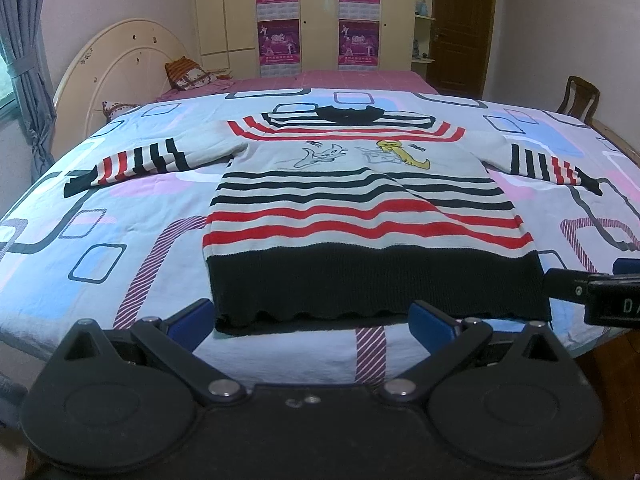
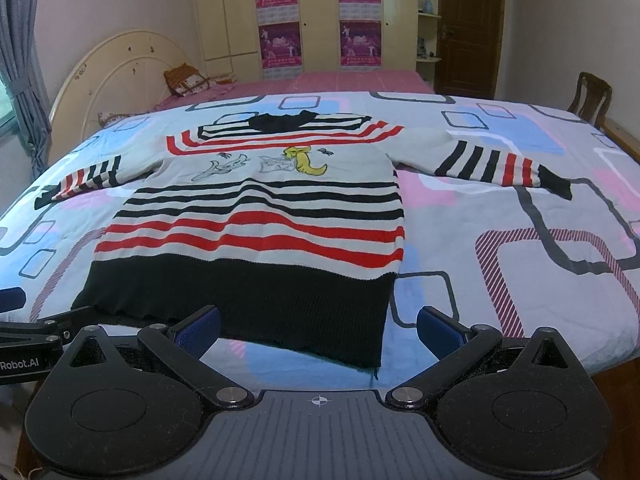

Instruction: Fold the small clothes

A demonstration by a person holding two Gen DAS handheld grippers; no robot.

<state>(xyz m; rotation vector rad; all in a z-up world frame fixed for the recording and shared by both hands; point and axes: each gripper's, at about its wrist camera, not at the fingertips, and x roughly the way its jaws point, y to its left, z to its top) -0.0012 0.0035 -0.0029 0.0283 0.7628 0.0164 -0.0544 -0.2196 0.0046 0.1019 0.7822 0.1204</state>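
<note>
Small striped sweater spread flat, front up, on a bed with a patterned sheet. Black collar at the far end, broad black hem at the near end, close to the bed's near edge. Both sleeves stretched out sideways, left sleeve and right sleeve, each with black and red bands and a black cuff. Cartoon drawing with a yellow figure across the chest.

Left gripper just short of the hem's left part, blue fingers wide apart, nothing between them. Right gripper beside it at the hem's right corner, fingers likewise spread wide and empty, black hem lying between and beyond the pads. Neither gripper touching the cloth, as far as can be told.

Pale headboard at far left, cushion near it. Wardrobe with pink posters behind; wooden chair at far right.
</note>
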